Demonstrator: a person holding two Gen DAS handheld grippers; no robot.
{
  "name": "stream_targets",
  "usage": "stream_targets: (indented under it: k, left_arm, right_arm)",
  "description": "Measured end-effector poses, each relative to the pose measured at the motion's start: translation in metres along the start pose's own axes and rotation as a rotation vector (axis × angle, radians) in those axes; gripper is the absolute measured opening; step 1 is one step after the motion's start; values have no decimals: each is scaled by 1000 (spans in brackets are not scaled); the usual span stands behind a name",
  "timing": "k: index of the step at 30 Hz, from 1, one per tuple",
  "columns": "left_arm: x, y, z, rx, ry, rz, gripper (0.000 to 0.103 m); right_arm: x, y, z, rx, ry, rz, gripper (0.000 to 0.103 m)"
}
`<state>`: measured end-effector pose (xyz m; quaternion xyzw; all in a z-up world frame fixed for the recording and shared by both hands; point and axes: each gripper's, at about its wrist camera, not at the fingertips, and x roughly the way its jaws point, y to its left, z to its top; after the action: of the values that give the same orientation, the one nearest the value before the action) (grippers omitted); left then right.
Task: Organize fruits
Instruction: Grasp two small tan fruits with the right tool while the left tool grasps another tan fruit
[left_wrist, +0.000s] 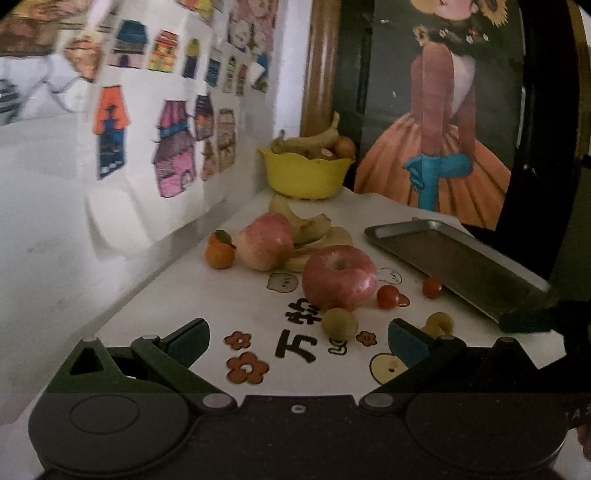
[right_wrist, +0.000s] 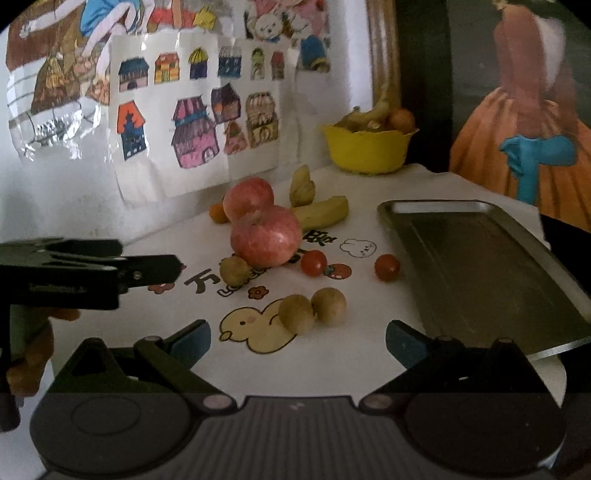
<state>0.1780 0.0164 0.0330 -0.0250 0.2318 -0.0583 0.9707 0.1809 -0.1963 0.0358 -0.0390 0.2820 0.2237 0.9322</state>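
Fruit lies loose on a white printed mat. Two red apples, a second apple, a small orange, bananas, two cherry tomatoes and small brown longans. An empty metal tray lies at the right. My left gripper is open, just short of a longan. My right gripper is open, just short of two longans.
A yellow bowl with bananas and other fruit stands at the back by a framed painting. A wall with children's drawings borders the mat's left side. The left gripper's body shows in the right wrist view.
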Motion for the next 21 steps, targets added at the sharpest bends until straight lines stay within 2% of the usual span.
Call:
stream_targets:
  k: [4, 9, 16, 21]
  left_arm:
    - [19, -4, 2, 12, 32, -31, 102]
    - [34, -7, 2, 20, 56, -67, 100]
    - [46, -11, 6, 45, 75, -103, 85]
    - [53, -13, 6, 45, 95, -119, 72]
  right_arm:
    - [15, -5, 8, -53, 25, 2, 103]
    - [29, -12, 12, -83, 41, 23, 97]
    - [41, -18, 12, -94, 72, 84, 88]
    - [46, -16, 12, -118, 84, 88, 81]
